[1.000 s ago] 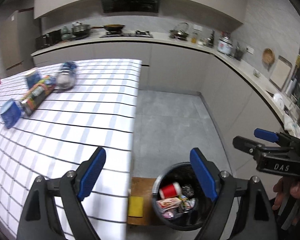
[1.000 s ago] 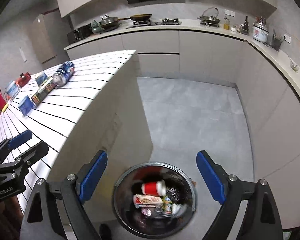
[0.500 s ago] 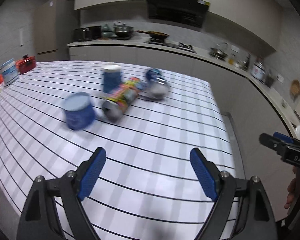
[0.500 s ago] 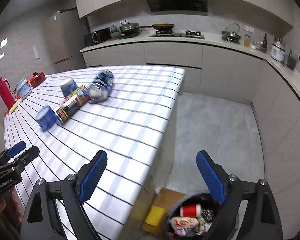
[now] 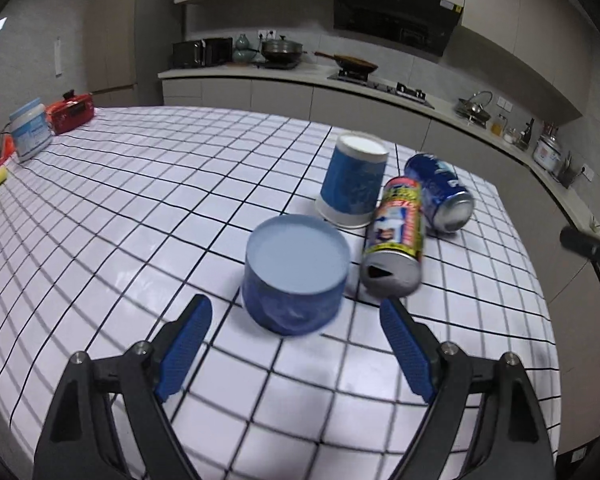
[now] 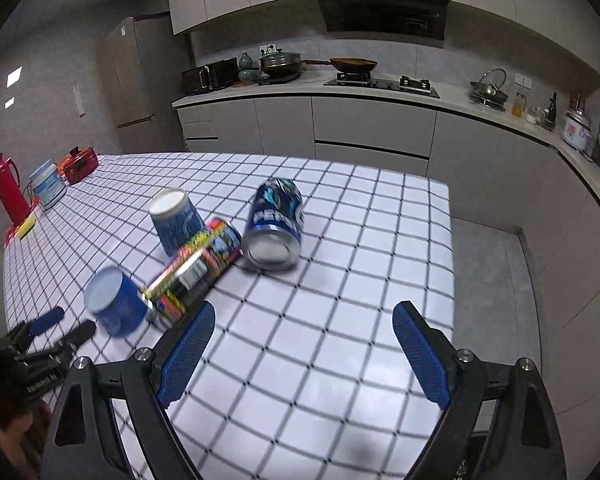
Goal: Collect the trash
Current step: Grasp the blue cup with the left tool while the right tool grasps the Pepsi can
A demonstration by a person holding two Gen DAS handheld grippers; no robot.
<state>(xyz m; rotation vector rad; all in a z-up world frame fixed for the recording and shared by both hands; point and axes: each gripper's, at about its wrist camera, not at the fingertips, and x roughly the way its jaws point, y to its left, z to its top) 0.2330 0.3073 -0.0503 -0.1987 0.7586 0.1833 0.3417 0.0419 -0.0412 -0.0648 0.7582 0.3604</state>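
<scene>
Four pieces of trash lie on the checked table (image 5: 140,184). An upturned blue cup (image 5: 296,276) stands nearest, just ahead of my left gripper (image 5: 294,306), which is open and touches nothing. Behind it are a second upturned blue cup (image 5: 354,180), a colourful can (image 5: 396,236) on its side and a blue Pepsi can (image 5: 440,196) on its side. My right gripper (image 6: 304,314) hangs open over bare cloth, with the Pepsi can (image 6: 276,224) ahead of it and the colourful can (image 6: 196,272) ahead to its left. The left gripper (image 6: 60,326) shows beside the near cup (image 6: 116,304).
At the table's far left stand a red flask (image 6: 6,188), a white jar (image 6: 48,184), a small red appliance (image 6: 78,164) and a yellow sponge (image 6: 26,226). The table edge (image 6: 450,264) drops to grey floor on the right. Kitchen counters run along the back.
Both grippers have swung away from the trash bin on the floor and now hang over the table near the cups and cans. The bin has left both views. Jaws stay open.
</scene>
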